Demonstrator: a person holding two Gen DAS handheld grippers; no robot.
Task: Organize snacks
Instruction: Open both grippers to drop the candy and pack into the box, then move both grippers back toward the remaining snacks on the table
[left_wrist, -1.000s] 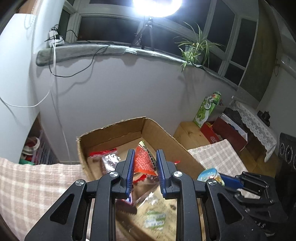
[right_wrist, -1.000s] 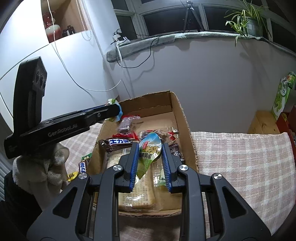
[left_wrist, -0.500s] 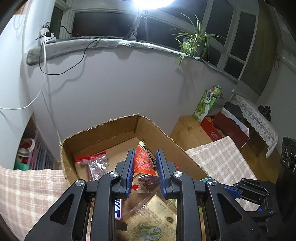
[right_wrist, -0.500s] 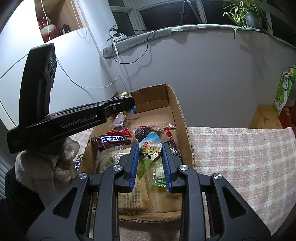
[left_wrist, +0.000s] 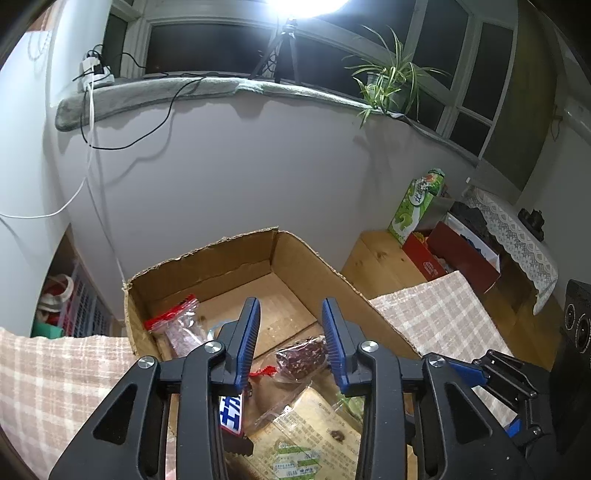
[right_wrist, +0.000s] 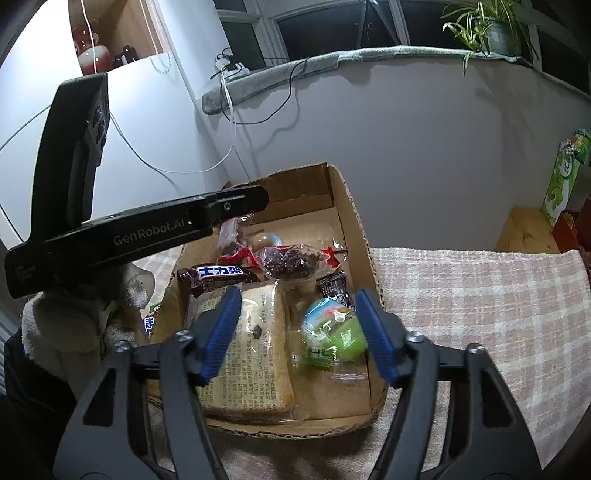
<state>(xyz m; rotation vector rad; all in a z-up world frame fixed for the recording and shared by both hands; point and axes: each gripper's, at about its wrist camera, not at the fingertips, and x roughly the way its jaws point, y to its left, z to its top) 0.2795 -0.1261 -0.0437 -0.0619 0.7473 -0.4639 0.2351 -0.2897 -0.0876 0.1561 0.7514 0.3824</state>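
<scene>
Change since earlier frame: your right gripper (right_wrist: 297, 334) has just been opening and the green egg-shaped snack pack (right_wrist: 332, 334) it pinched now lies in the cardboard box (right_wrist: 354, 218); your left gripper (left_wrist: 291, 341) has just been opening too, and the red-orange packet it held is gone from between its pads.
Right gripper state: jaws wide, nothing pressed; the green pack sits below, close to the right-hand pad, blurred.
Left gripper state: jaws narrowly apart, nothing between the pads.
Landmark: cardboard box, open-topped, on the pink checked cloth (right_wrist: 480, 295).
Green pack: inside the box, near corner by its right wall.
Flat bread pack (right_wrist: 247, 350): inside the box, near half, just left of the green pack.
Chocolate bar (right_wrist: 218, 277): inside the box, by its left wall, beyond the bread pack.
Dark dried-fruit bag (right_wrist: 291, 260): mid-box, just beyond the bread pack; in the left wrist view it shows between your left gripper's pads but lower, on the box floor.
Red-zip bag (left_wrist: 177, 325): far left corner of the box.
Your gloved hand (right_wrist: 74, 321): left of the box, holding the left gripper.
</scene>
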